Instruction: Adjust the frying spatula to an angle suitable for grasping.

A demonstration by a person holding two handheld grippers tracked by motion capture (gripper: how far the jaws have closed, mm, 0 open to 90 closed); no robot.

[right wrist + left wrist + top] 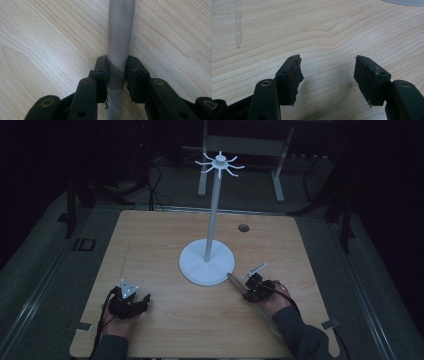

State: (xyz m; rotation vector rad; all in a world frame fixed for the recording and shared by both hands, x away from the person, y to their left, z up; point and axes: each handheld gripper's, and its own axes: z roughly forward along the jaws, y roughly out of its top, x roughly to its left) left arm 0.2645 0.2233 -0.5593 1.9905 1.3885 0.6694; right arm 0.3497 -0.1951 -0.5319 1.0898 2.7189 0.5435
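A slim grey handle [121, 32] with faint lettering lies flat on the wooden table [150, 245], running away from the camera in the right gripper view. My right gripper [117, 65] is shut on it, one pad pressed against each side. In the high view that gripper [248, 292] sits right of the table's middle, and the grey handle [234, 280] points toward the round base of a white stand [206, 262]. The stand's thin pole carries a ring of hooks [219, 164] at its top. My left gripper [328, 67] hovers open over bare wood, near the front left in the high view [142, 301].
A small round hole [243, 227] sits in the tabletop behind the stand. The rim of the stand base [407, 2] shows at the top right of the left gripper view. Beyond the table's far edge stand white frame legs [277, 175] and floor cables [155, 190].
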